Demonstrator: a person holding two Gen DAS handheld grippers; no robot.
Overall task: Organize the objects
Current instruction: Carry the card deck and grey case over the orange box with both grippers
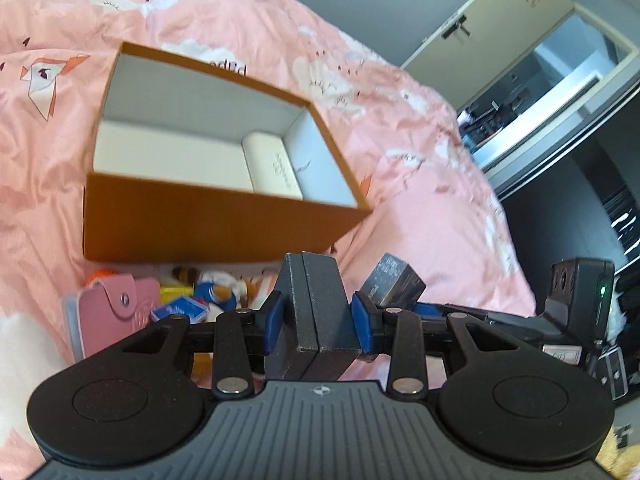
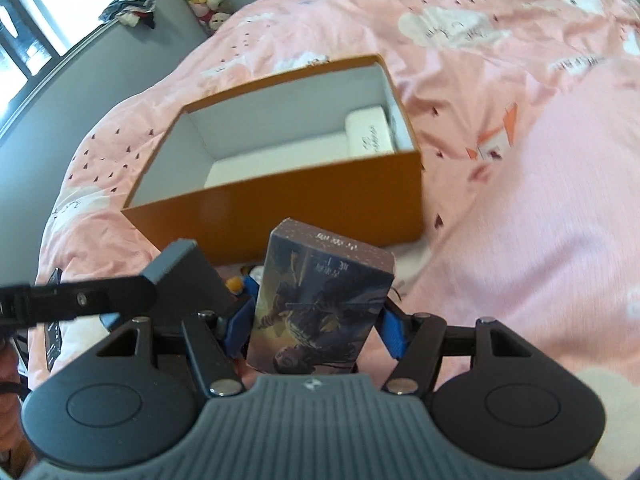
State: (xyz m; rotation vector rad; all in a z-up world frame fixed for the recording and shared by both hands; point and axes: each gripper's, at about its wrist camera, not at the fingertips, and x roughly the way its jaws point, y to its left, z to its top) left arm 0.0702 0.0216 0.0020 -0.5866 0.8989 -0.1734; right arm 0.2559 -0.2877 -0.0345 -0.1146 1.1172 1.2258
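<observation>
Glossy printed card box [image 2: 324,300], rectangular with rounded corners, is sitting clamped upright in the right gripper [image 2: 320,320], just short of the open orange cardboard box [image 2: 280,208]. That matte, white-lined box is resting on the rumpled pink quilt [image 2: 520,200], holding a smooth white case [image 2: 368,136]. Left gripper [image 1: 316,304] is hovering nearby with its flat grey pads pressed together on nothing.

Dark lettering on far outer wall of orange box [image 1: 224,216], ahead of left gripper: partly cut by rim, not legible. Thin script line on white case [image 1: 274,168] inside box, at its right end: too small to read. Printed characters on top face and upper front of illustrated card box [image 2: 320,300] between right gripper fingers: blurred, unreadable. Small compass-like emblem on gripper body in both views; no words with it.
</observation>
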